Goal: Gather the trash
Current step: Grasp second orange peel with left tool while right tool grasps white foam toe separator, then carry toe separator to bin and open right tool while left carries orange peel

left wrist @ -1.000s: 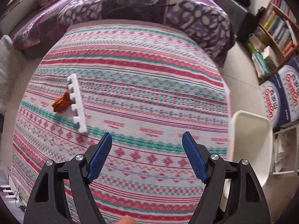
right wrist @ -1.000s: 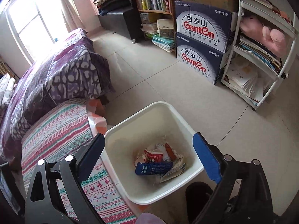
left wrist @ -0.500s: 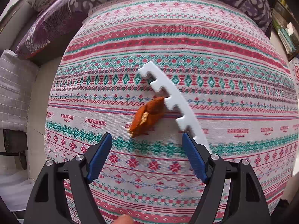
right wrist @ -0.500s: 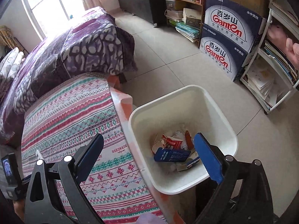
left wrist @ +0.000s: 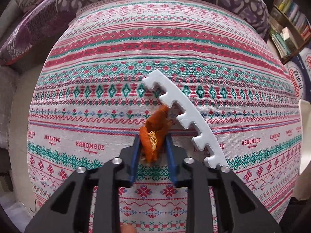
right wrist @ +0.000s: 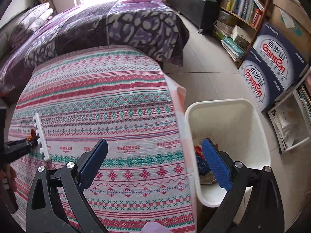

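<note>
The peel sits on the surface, now pinched in the left tongs, which have just closed on it. The right tongs are open and empty. Next I think it goes to the bin.

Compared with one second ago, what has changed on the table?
The left gripper came over the orange peel and its jaws have just been closing; they now pinch it. The right gripper swung from the bin toward the table, open. The white foam strip stayed put.
</note>
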A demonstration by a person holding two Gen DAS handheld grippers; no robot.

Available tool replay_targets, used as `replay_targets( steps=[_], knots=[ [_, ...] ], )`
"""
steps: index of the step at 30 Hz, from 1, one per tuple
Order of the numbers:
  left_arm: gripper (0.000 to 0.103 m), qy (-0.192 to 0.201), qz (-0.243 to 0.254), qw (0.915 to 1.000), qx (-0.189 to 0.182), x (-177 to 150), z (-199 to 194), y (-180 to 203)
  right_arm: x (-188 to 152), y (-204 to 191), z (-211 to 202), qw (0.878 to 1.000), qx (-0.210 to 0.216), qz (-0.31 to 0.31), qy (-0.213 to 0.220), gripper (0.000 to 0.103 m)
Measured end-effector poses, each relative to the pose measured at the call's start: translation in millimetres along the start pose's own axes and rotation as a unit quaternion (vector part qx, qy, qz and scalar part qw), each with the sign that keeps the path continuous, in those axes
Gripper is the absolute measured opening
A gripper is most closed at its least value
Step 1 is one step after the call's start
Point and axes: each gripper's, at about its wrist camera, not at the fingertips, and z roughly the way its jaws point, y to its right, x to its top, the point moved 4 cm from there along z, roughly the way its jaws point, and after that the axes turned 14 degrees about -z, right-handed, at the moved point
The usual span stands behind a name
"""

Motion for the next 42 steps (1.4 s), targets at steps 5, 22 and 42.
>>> replay_targets(
  steps=[5, 22, 42],
  knots=[
    [0.023, 0.014, -0.076, 0.9970, 0.003, 13, -28, -41, 12, -62, 21, 0.997, 0.069, -0.032, -0.011, 0.093],
    [0.023, 0.169, -0.230, 0.9560, -0.068, 22, -182, -113, 47, -243, 70, 0.979, 0.153, -0.132, -0.037, 0.077],
    [0.023, 0.244, -0.245, 0.9356, -0.071, 16, -219, -96, 119, -155, -70, 0.977, 0.150, -0.057, 0.141, 0.022]
  ],
)
